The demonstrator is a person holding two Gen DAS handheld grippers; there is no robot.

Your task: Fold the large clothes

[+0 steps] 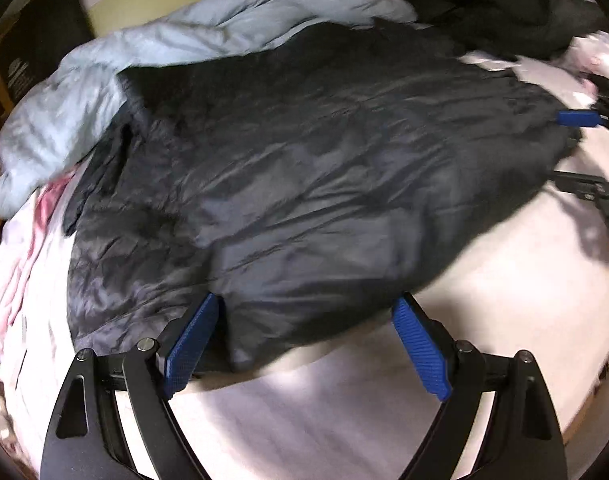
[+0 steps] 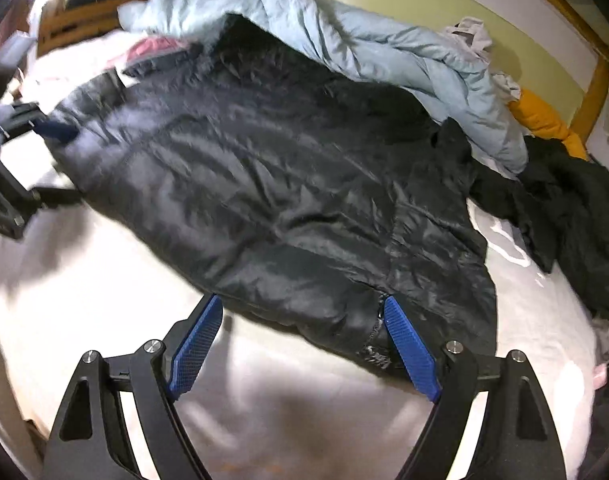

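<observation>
Now | left gripper (image 1: 308, 300) spread wide, black jacket (image 1: 304, 168) hem between jaws, unclamped | right gripper (image 2: 302, 302) spread wide at jacket's zipper edge, unclamped

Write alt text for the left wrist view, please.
A dark padded jacket lies spread on a white bedsheet, its near hem between the open jaws of the left gripper. A pale blue jacket is bunched behind it; the right gripper meets its far edge.

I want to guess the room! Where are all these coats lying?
Probably a bedroom. The black jacket is spread on a white bed sheet, a light blue coat is heaped behind it, and a wooden bed frame runs along the wall.
</observation>
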